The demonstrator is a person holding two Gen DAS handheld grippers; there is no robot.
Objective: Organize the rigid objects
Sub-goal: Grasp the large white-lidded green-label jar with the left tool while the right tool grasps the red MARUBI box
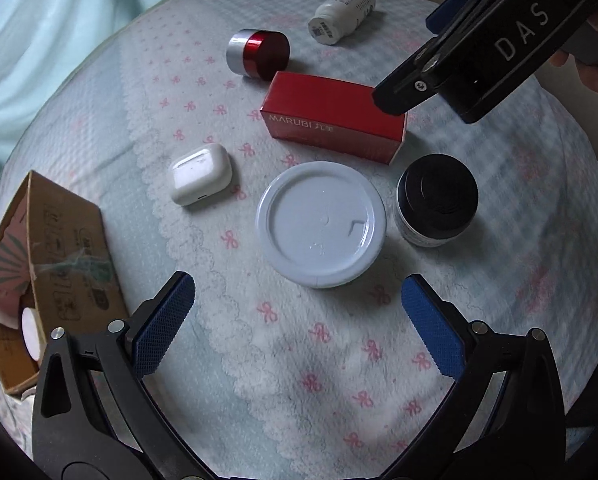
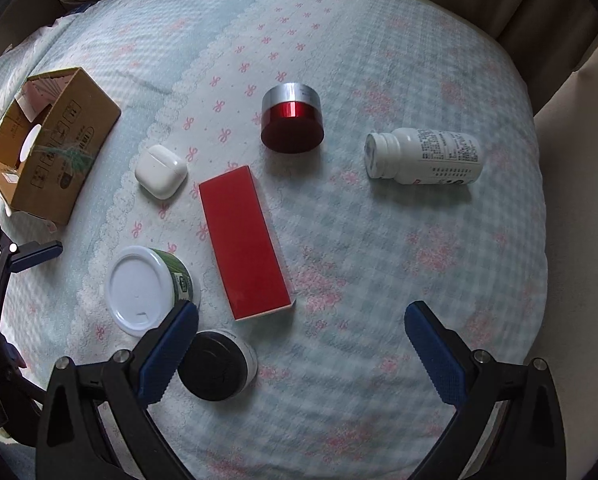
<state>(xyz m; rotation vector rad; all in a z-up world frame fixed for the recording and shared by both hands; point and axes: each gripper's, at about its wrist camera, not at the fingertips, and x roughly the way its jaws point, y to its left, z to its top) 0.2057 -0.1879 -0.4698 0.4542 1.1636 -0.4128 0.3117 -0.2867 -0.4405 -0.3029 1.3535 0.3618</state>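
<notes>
Six rigid objects are spread over a pale blue quilted cloth with pink bows [image 2: 379, 240], and a brown cardboard box [image 2: 55, 160] with open flaps is seen far to the left of both pairs of jaws. The left gripper [image 1: 299, 320] is held with its jaws wide apart and nothing between them; a round tin with a white plastic lid [image 1: 322, 224] is found just ahead of them, a black-lidded jar [image 1: 437, 200] ahead to the right, and a white earbud case [image 1: 201, 174] ahead to the left. The right gripper [image 2: 301, 344] is likewise spread open and empty. A long red carton [image 2: 245, 242] is seen lying flat just ahead of its left jaw, whose blue pad partly covers the black-lidded jar. Farther ahead, a red jar with a silver band [image 2: 293, 120] is tilted on the cloth, and a white pill bottle [image 2: 423, 156] is laid on its side ahead to the right.
</notes>
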